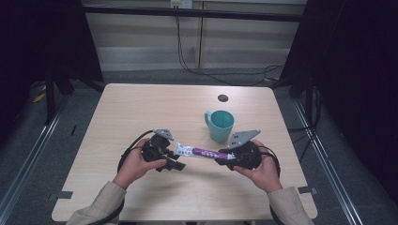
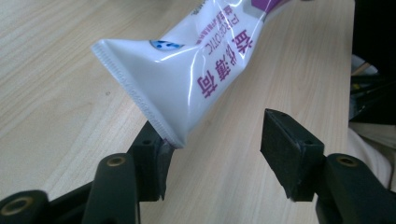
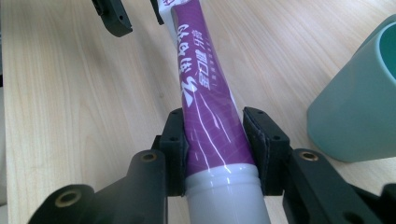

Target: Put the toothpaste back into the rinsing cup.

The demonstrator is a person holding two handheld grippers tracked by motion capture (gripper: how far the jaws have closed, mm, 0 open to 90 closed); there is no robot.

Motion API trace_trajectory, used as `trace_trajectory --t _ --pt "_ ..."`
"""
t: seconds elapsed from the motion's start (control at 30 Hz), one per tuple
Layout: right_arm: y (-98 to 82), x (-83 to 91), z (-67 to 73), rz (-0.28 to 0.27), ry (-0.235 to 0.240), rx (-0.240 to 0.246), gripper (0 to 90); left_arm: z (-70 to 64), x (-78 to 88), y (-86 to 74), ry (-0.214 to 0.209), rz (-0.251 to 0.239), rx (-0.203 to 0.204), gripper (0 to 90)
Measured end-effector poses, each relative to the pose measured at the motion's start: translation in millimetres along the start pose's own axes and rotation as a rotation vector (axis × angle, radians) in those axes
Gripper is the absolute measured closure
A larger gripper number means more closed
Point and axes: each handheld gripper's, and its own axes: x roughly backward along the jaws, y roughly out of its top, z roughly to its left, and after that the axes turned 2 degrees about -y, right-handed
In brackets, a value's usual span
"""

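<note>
A white and purple toothpaste tube (image 1: 199, 152) hangs just above the table between my two grippers. My right gripper (image 1: 224, 157) is shut on it: in the right gripper view both pads squeeze the purple body (image 3: 205, 93) just ahead of the white cap end. My left gripper (image 1: 174, 159) is open around the flat crimped tail. In the left gripper view the tail (image 2: 140, 79) rests its corner against one pad (image 2: 156, 156), while the other pad (image 2: 285, 149) stands well apart from it.
A teal cup (image 1: 219, 124) stands upright just behind the right gripper, close beside the tube (image 3: 359, 102). A small black round hole (image 1: 223, 98) sits farther back in the wooden table (image 1: 141, 108). A person's hands and beige sleeves come in from the front edge.
</note>
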Motion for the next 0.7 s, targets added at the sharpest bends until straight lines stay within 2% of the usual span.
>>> trace_trajectory --t 0.07,0.3,0.4,0.53,0.7 --pt "-0.7 -0.6 0.4 -0.002 -0.003 -0.002 62.0 1.4 0.3 -0.1 -0.009 -0.008 0.005 44.9" --pt "-1.9 -3.2 1.2 -0.027 -0.008 -0.015 62.1 2.7 4.8 1.9 -0.002 -0.042 0.019 45.3" --pt "-0.3 -3.3 2.0 -0.026 -0.007 -0.009 62.1 2.9 7.7 2.5 -0.002 -0.067 0.03 45.4" --pt "1.8 -5.2 4.1 -0.02 -0.008 0.001 62.1 3.8 9.6 2.8 -0.002 -0.069 0.033 46.7" --pt "0.1 -8.2 3.7 -0.01 -0.008 0.0 62.1 4.5 12.5 3.0 -0.015 -0.093 0.043 49.0"
